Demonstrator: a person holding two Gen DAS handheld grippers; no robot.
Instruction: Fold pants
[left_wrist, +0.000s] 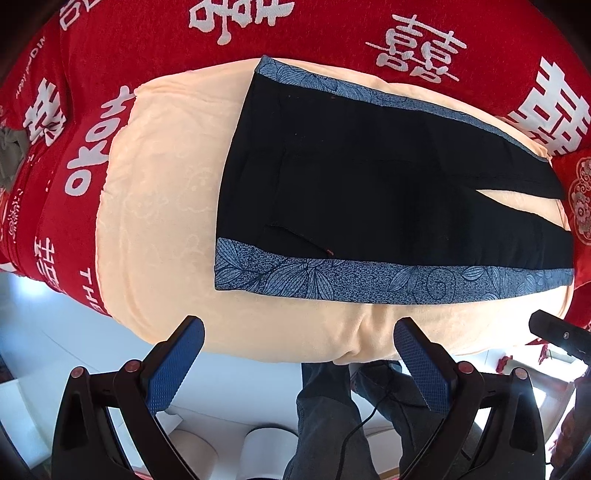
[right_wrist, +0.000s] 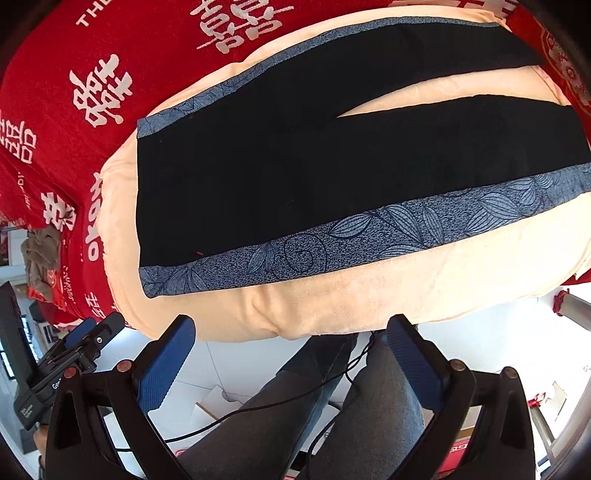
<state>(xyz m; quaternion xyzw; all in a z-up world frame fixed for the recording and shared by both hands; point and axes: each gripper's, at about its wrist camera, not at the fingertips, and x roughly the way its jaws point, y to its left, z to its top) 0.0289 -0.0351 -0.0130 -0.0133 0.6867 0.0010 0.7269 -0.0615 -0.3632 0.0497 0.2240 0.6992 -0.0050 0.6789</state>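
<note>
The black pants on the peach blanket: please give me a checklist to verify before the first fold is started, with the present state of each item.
1. Pants lie flat and spread on the peach blanket: ok.
2. Both legs are apart, with a gap of blanket between them: ok.
3. Left gripper open and holding nothing: ok.
4. Right gripper open and holding nothing: ok.
5. Both grippers off the cloth, near the blanket's front edge: ok.
6. Leg hems fully visible: cannot tell, they reach the picture's edge.

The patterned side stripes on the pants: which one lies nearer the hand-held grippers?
The leaf-print stripe along the pants' near edge, just beyond both open hand-held grippers; the other stripe runs along the far edge by the red cover.
</note>
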